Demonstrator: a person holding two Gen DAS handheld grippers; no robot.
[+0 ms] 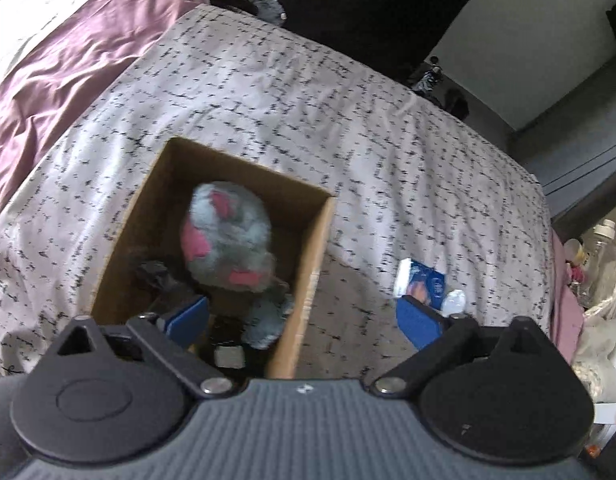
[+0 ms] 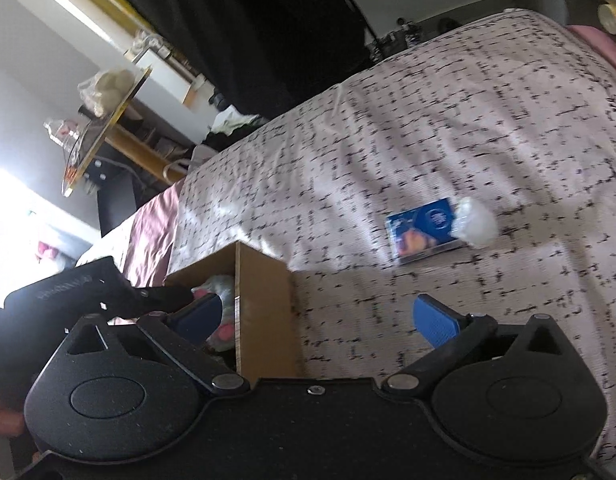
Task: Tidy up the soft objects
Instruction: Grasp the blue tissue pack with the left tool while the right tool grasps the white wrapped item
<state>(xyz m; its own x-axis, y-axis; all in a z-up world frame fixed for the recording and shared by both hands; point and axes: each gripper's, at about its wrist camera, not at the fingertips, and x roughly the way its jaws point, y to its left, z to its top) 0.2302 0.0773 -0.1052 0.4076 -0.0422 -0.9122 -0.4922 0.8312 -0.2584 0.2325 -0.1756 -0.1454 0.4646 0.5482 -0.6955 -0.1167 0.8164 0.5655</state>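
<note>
A grey-and-pink plush toy (image 1: 227, 240) lies inside the open cardboard box (image 1: 308, 264) on the speckled bedspread (image 1: 308, 100). The left gripper (image 1: 303, 322) hangs over the box, jaws spread wide and holding nothing. The right gripper (image 2: 320, 320) is also wide and empty, straddling the box's corner. A blue tissue packet (image 2: 426, 230) lies near the box, a white wad (image 2: 476, 222) touching it. A mauve sheet (image 1: 55, 68) lies along the bedspread's far edge.

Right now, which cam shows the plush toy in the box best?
Left wrist: it looks down into the cardboard box and shows most of the grey-and-pink plush toy. Right wrist catches only a sliver of it behind the box wall and a fingertip.
</note>
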